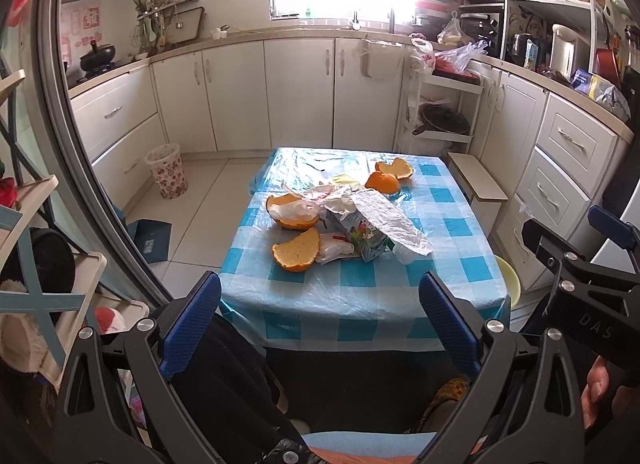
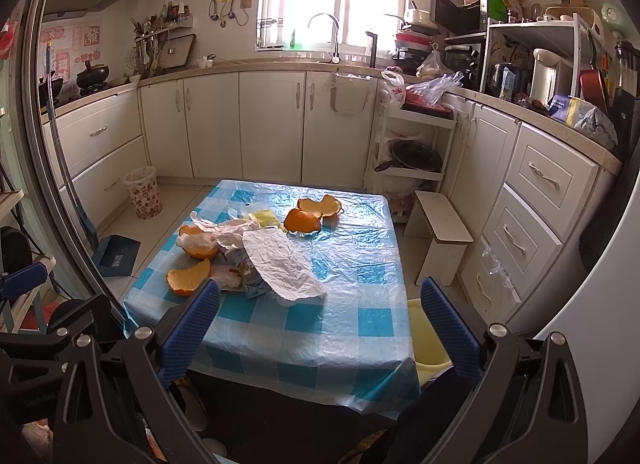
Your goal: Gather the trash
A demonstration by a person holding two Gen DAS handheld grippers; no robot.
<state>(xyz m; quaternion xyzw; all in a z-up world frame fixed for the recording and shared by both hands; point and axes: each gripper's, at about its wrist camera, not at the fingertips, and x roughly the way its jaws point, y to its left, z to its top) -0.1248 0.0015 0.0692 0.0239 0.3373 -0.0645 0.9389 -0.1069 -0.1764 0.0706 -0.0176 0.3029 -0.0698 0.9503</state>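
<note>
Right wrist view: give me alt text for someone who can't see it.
A table in a blue checked cloth holds trash: orange peels, crumpled white paper and a torn carton. The open right gripper hovers at its near edge; a patterned wastebasket stands by the cabinets.

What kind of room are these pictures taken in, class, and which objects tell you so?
Most likely a home kitchen: a sink faucet under the window, a black pot on the stove, and cream cabinets along the walls.
</note>
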